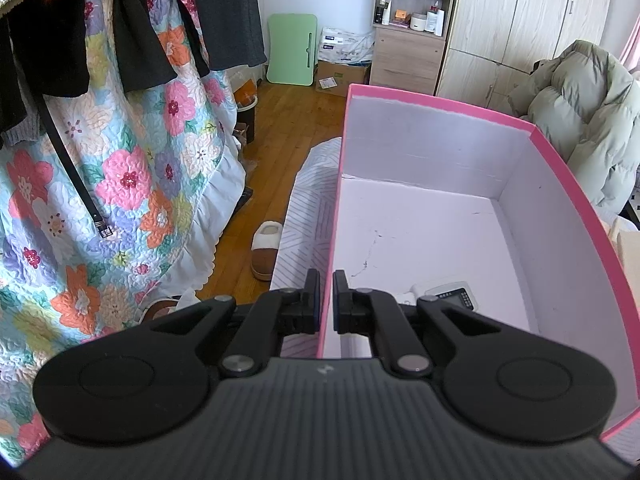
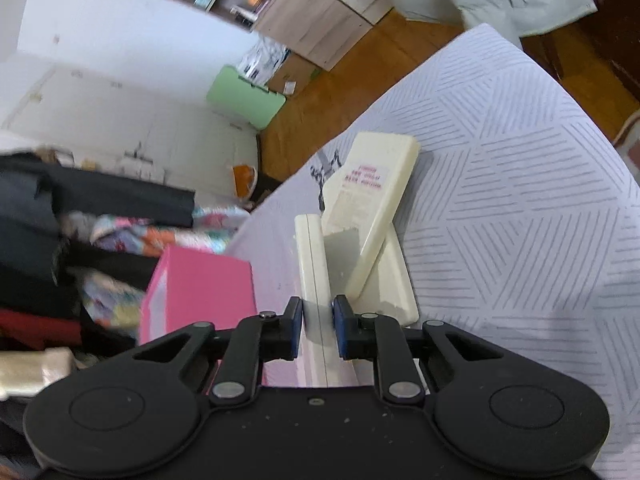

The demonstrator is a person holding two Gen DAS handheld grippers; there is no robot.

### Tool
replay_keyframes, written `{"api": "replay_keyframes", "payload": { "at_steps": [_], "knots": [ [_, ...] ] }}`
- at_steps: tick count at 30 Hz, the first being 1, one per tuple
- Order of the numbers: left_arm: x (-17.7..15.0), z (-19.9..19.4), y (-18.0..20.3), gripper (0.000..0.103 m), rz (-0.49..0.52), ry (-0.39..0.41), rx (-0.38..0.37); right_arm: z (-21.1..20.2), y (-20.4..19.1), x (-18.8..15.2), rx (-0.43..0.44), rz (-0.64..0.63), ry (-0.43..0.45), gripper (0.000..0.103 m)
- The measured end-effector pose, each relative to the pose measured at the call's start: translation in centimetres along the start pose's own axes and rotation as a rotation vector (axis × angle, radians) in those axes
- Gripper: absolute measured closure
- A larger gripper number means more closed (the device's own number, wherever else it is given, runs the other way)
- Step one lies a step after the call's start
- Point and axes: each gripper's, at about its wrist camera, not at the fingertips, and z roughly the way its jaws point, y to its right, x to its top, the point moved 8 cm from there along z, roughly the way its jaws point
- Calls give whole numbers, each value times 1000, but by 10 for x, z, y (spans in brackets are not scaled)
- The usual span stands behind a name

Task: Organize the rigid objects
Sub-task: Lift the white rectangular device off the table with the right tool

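Right tongs (image 2: 318, 320) are shut narrow on a cream remote (image 2: 314, 264), gripped edge-on near its near end w/ the blue pads on its two thin sides. It seems lifted or tilted off the bed (image 2: 520, 220), though how far I can't tell. Two more cream remotes lie just beside it: one w/ a printed label (image 2: 370, 196) leaning across a flat one (image 2: 396, 284) underneath.

Left tongs (image 1: 327, 304) are pinched narrow on the left wall of the pink box (image 1: 440, 100), one pad outside, one inside. The box sits on the bed, open top, w/ one small white gadget with a screen (image 1: 452, 294) in the near corner and otherwise bare floor.

Risks, as I judge them:
- Thin-edge grip near the end means the long remote can pivot between the pads and swing down, or slip out on the way to the box.
- The held remote sits close to the labelled one; a sideways pull could drag or topple that stack.
- The box wall is thin card, so a hard pinch or tug may bend it or tip the box.
- Soft bedding means the box can shift when the remote drops in.
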Motion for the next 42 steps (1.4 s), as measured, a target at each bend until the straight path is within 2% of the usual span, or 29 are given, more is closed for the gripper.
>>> {"api": "replay_keyframes", "payload": {
  "at_steps": [5,11,16,19,23,26,29,33,36,39,42],
  "knots": [
    [0,0,0,98,-2,1,1,8,-12,-11,-37,-120,-27,83],
    [1,2,0,99,12,3,11,22,-48,-34,-126,-406,-82,84],
    [1,2,1,99,10,3,3,35,-71,-51,-158,-601,-138,84],
    [1,2,2,99,14,5,4,40,-80,-61,-153,-647,-181,83],
    [2,1,0,99,7,7,-3,49,-83,-71,-211,-724,-198,80],
    [2,1,0,99,6,7,-7,54,-84,-73,-209,-719,-216,78],
    [1,1,0,99,4,7,-10,57,-79,-78,-244,-739,-220,76],
    [0,1,0,99,9,8,-10,60,-77,-83,-232,-747,-237,72],
    [0,2,1,99,7,8,-11,61,-76,-87,-239,-759,-264,61],
    [0,2,-1,99,9,8,-9,66,-82,-95,-252,-836,-264,56],
    [1,2,-1,99,7,8,-10,73,-90,-102,-263,-917,-264,45]
  ]
}}
